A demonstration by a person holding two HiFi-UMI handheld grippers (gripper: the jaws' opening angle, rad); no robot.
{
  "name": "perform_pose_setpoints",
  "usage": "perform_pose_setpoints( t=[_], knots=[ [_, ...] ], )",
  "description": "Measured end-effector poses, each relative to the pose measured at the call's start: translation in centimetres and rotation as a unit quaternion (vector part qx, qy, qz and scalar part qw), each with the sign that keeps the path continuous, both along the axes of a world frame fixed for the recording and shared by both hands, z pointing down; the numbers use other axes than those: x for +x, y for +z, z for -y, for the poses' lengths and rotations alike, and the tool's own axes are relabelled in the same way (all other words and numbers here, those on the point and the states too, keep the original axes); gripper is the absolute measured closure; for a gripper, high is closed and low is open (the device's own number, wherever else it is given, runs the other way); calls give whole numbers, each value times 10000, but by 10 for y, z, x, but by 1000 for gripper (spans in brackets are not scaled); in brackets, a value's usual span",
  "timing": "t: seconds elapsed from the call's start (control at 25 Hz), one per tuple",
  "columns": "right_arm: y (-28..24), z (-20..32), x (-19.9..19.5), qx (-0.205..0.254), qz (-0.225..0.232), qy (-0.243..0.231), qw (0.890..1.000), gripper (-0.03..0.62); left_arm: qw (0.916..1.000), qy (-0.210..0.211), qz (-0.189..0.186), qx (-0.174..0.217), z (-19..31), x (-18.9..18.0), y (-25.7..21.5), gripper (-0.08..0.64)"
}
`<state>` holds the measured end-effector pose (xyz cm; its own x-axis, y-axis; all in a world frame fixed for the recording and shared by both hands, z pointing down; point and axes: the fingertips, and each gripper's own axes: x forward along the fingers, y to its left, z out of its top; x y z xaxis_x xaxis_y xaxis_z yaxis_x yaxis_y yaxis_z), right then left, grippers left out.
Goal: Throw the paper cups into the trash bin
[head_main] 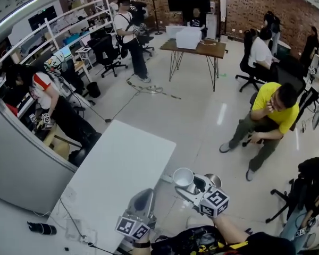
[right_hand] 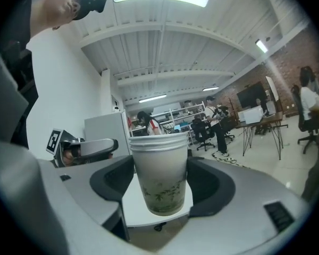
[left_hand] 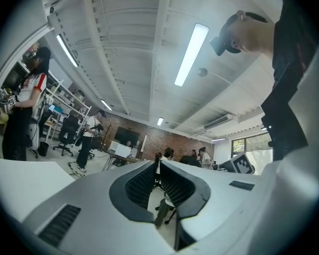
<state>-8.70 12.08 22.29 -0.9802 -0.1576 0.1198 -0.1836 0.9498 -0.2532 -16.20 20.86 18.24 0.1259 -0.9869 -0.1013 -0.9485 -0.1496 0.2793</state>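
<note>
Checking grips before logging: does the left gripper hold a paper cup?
No, the left gripper has its jaws nearly together with nothing between them.

Open office with a pale glossy floor point(head_main: 202, 110) and a red brick wall point(head_main: 250, 4) at the far end, a dark screen point(head_main: 188, 0) in front of it. A wooden desk point(head_main: 212, 49) on thin metal legs stands mid-room. White shelves point(head_main: 69, 20) line the left side, with black office chairs point(head_main: 107, 52) near them. A long white table point(head_main: 122, 169) sits nearest, beside a grey partition point(head_main: 21, 163). Cables point(head_main: 149, 89) trail across the floor. A white ribbed ceiling point(left_hand: 127, 47) carries strip lights point(left_hand: 191, 54); a window point(left_hand: 252, 145) shows daylight.
</note>
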Motion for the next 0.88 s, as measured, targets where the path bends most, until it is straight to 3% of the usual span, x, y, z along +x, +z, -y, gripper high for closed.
perform_pose_setpoints(
  t=[0.12, 0.24, 0.4, 0.56, 0.72, 0.88],
  knots=[
    [-1, 24, 37, 44, 38, 318, 9995, 270, 9994, 332, -76, 8, 26, 31, 2, 538],
    [-8, 48, 67, 65, 60, 858, 9963, 270, 9951, 975, -168, -40, 60, 60, 3, 538],
    [-18, 76, 112, 108, 123, 1722, 9849, 270, 9798, 1962, -379, 27, 114, 100, 0, 538],
    [-15, 96, 149, 142, 44, 2318, 9727, 270, 9647, 2612, -319, 119, 157, 140, -2, 538],
    [-7, 104, 176, 249, -27, 2570, 9661, 270, 9588, 2834, -28, 191, 173, 171, 4, 538],
    [14, 97, 183, 14, -48, 2344, 9721, 270, 9633, 2662, 323, 142, 176, 187, 13, 537]
  ],
)
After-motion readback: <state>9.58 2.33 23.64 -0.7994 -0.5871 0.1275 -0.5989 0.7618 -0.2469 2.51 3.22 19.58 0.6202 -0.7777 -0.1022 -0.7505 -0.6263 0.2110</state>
